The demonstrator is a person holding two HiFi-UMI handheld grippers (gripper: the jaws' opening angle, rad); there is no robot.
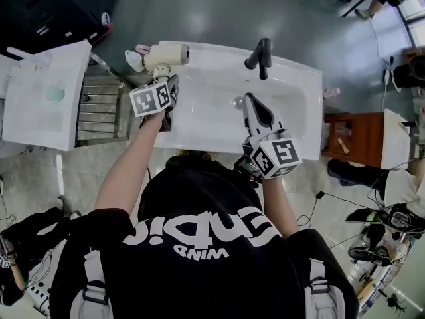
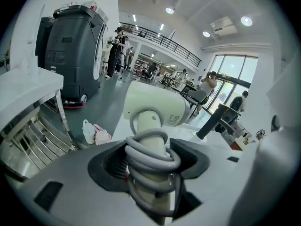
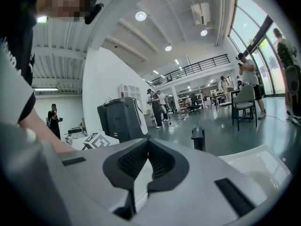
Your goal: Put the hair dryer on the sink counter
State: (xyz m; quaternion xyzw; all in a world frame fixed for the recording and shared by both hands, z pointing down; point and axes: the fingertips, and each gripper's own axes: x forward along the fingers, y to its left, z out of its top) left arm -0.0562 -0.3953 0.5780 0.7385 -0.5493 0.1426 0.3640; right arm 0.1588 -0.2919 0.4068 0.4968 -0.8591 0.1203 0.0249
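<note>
My left gripper (image 1: 164, 84) has its fingers (image 2: 188, 155) clamped on the hair dryer (image 1: 166, 55), gripping the handle where the grey cord (image 2: 149, 150) is wound. The dryer sits at the back left corner of the white sink counter (image 1: 199, 115) (I can't tell whether it touches). Further right is the black faucet (image 1: 260, 53). My right gripper (image 1: 251, 102) hangs over the basin with its fingers closed on nothing.

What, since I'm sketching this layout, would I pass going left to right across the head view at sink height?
Left to right: white table → metal rack → hair dryer → faucet → wooden stand.
</note>
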